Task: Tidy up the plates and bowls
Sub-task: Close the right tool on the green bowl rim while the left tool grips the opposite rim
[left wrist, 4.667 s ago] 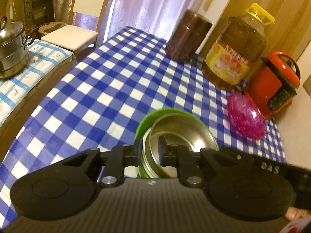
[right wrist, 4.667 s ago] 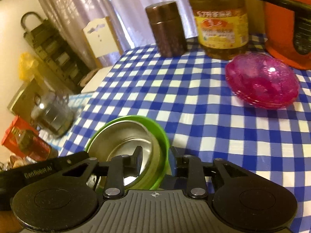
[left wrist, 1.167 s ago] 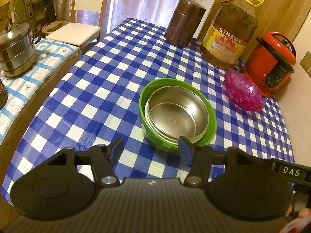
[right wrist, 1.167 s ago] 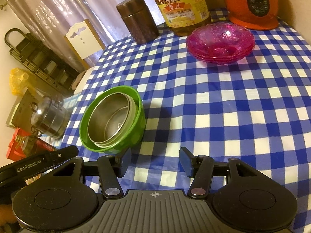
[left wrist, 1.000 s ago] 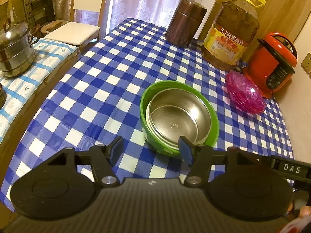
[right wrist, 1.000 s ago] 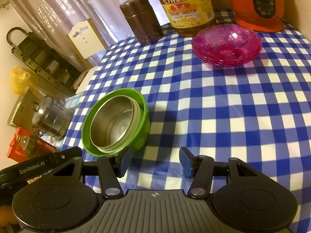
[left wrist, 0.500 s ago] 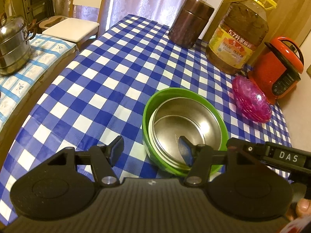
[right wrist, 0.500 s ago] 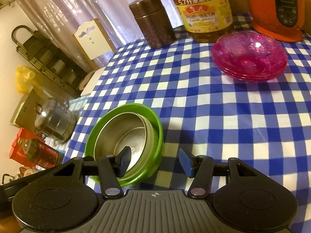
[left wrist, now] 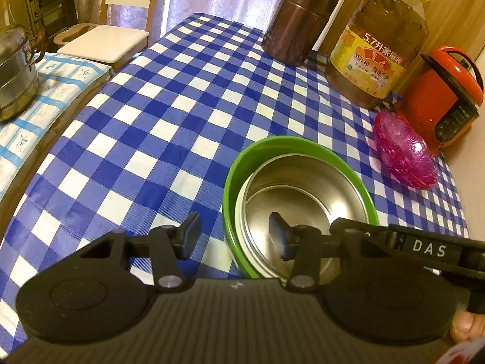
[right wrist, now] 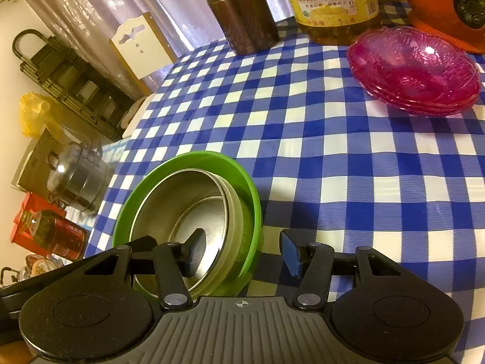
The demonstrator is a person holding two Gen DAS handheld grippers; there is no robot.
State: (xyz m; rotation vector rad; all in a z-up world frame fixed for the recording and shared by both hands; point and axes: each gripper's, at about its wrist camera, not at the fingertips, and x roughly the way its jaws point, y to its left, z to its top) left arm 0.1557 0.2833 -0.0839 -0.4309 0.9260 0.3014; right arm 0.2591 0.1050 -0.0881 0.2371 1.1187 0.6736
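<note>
A green bowl [left wrist: 257, 154] sits on the blue checked tablecloth with steel bowls [left wrist: 303, 188] nested inside it. My left gripper [left wrist: 235, 230] is open and straddles the near left rim, one finger outside, one inside the steel bowl. In the right wrist view the green bowl [right wrist: 245, 182] and steel bowls [right wrist: 182, 206] are at lower left. My right gripper [right wrist: 242, 250] is open and straddles the right rim. A stack of pink glass plates [left wrist: 403, 148] lies at the far right and shows in the right wrist view [right wrist: 415, 69].
A brown canister [left wrist: 298, 21], an oil bottle [left wrist: 382, 45] and a red cooker [left wrist: 442, 97] stand at the table's far end. A steel pot [left wrist: 15, 69] sits on a side table to the left. A chair [left wrist: 106, 42] stands beyond it.
Both grippers have moved forward and down onto the bowl stack. Each now has one finger inside the steel bowl and one outside the green rim. Both stay open.
</note>
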